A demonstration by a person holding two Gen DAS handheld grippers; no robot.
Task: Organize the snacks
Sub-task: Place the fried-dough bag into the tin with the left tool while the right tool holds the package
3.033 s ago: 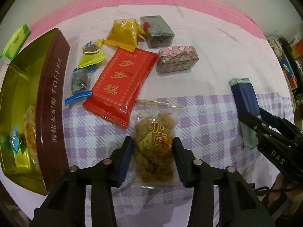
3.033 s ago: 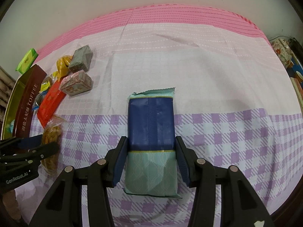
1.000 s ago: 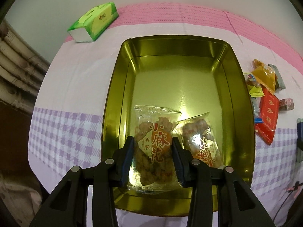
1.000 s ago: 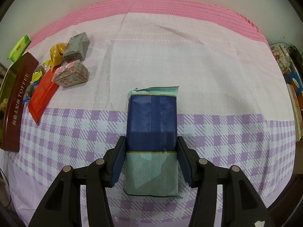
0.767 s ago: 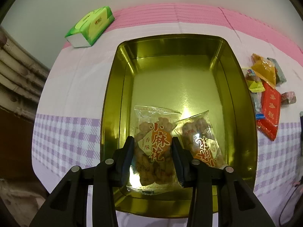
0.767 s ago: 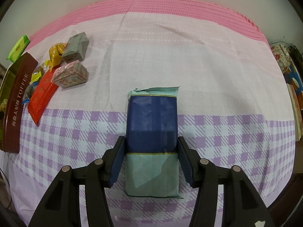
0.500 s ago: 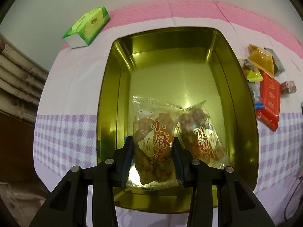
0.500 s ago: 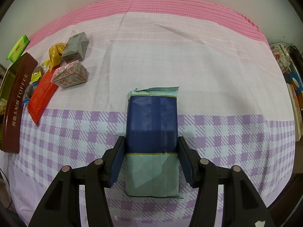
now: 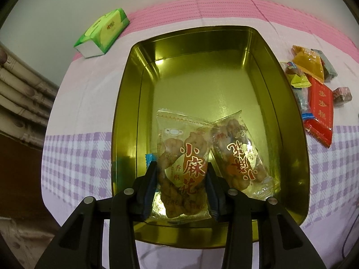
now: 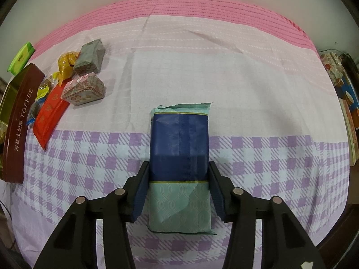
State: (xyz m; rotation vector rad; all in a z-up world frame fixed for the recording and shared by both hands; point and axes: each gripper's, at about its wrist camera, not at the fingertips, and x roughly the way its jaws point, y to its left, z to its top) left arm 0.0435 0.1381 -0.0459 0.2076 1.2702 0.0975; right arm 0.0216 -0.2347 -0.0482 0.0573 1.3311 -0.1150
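gold tin [image 9: 289, 103], navy-and-teal packet [image 10: 179, 157], lilac-checked cloth [image 10: 258, 157]
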